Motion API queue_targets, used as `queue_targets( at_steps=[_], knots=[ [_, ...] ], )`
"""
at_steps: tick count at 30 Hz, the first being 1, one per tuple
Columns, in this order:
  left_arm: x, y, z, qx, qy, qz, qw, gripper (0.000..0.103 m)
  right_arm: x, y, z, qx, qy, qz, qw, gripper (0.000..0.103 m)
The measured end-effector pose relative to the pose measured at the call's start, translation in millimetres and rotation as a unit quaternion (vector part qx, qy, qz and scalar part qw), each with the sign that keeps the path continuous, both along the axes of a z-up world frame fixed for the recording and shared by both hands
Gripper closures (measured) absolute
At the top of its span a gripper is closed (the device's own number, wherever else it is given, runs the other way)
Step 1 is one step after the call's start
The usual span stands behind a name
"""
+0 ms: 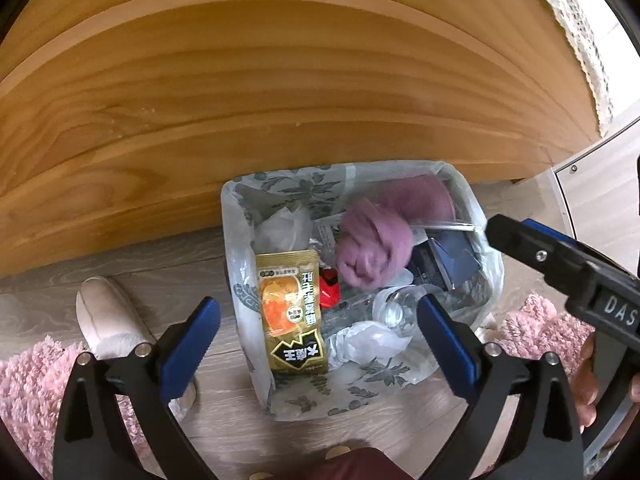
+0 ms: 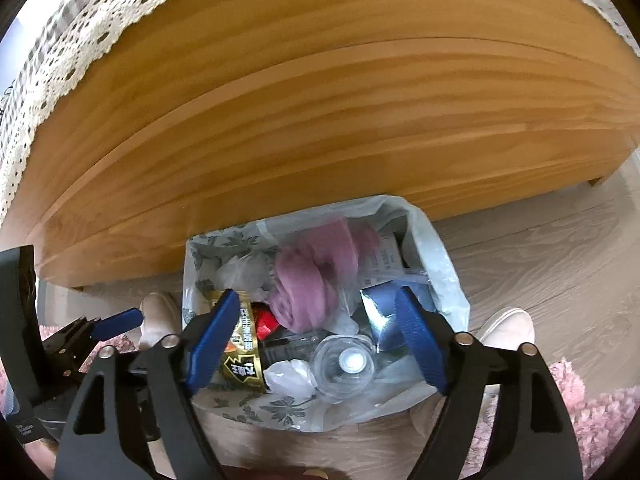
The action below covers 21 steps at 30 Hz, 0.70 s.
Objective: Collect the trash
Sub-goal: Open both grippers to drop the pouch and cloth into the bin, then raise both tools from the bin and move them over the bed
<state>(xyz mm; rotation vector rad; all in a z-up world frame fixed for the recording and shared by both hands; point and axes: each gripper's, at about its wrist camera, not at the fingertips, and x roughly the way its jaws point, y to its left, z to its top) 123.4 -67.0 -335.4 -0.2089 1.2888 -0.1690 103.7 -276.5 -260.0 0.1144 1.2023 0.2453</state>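
Note:
A trash bin lined with a leaf-patterned plastic bag [image 1: 240,300] [image 2: 192,256] stands on the floor against a wooden panel. Inside lie a gold snack packet [image 1: 290,312] [image 2: 244,356], a crumpled purple cloth [image 1: 372,248] [image 2: 312,284] that looks blurred, a red item [image 1: 330,288], a clear plastic bottle [image 1: 394,308] [image 2: 344,364] and a dark blue box [image 1: 448,256] [image 2: 380,312]. My left gripper [image 1: 320,336] hangs open above the bin, nothing between its pads. My right gripper [image 2: 316,340] is open above it too, its pads touching nothing.
The wooden panel [image 1: 240,100] rises behind the bin, with a lace-edged cloth [image 2: 60,40] on top. Pink shaggy rugs [image 1: 24,380] [image 2: 600,420] and pale slippers [image 1: 108,316] [image 2: 508,326] flank the bin. A hand [image 1: 588,380] holds the right gripper at the bin's right.

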Motion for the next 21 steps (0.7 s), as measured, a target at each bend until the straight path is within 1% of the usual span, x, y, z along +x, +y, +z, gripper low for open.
queue_targets(
  at_steps=[7,15,21],
  knots=[
    [0.5,0.6,3.3,-0.001,-0.005,0.002,1.0,0.008,0.0,-0.5,-2.3,-0.021,-0.006,-0.008,1.0,0.018],
    [0.1,-2.2,5.6,-0.009,-0.006,-0.001,0.9999,0.008,-1.8,-2.4,-4.6,-0.021,0.0,-0.012,1.0,0.018],
    [-1.0,-3.5,6.8,-0.007,-0.011,-0.004,0.9999,0.008,-2.4,-1.9,-5.7,-0.029,0.001,-0.014,0.999,0.018]
  ],
)
